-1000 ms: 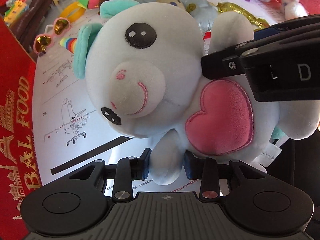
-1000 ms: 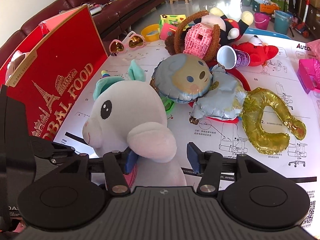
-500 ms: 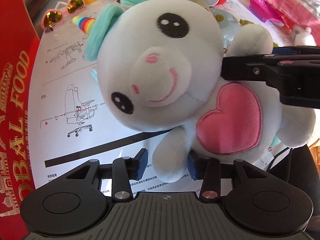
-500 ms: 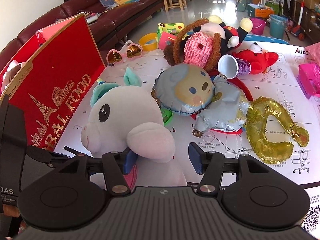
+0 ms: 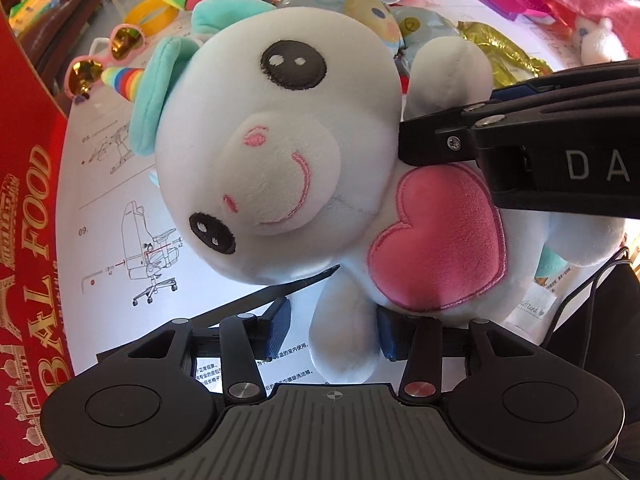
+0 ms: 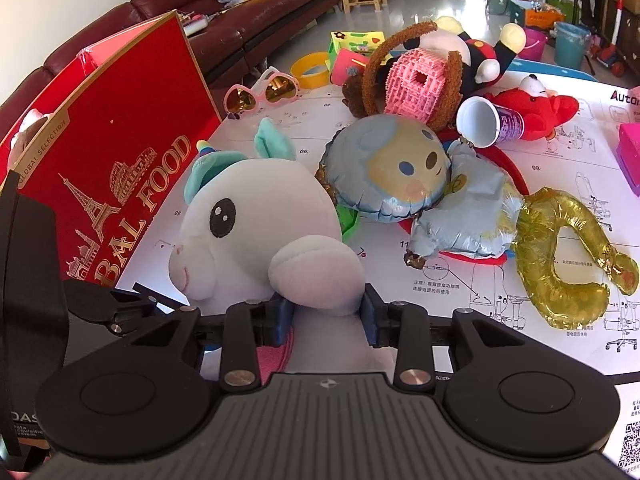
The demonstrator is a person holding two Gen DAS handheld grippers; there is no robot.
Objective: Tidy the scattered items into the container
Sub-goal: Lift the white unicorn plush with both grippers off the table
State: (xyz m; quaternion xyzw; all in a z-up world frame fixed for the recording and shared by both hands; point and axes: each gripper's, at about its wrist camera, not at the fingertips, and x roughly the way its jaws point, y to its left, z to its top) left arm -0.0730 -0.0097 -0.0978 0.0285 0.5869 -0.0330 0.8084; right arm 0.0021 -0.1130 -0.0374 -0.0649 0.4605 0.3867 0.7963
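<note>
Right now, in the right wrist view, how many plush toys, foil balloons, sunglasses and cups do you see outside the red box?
Plush toys: 3 (unicorn plush, mouse plush, red plush)
Foil balloons: 2 (blue foil balloon, gold foil balloon)
heart sunglasses: 1
paper cup: 1
Total: 7

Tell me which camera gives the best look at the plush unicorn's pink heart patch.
Left wrist view: the pink heart patch on the plush unicorn faces the camera almost whole, only its top corner behind the right gripper. The right wrist view shows just a pink sliver behind its own fingers.
</note>
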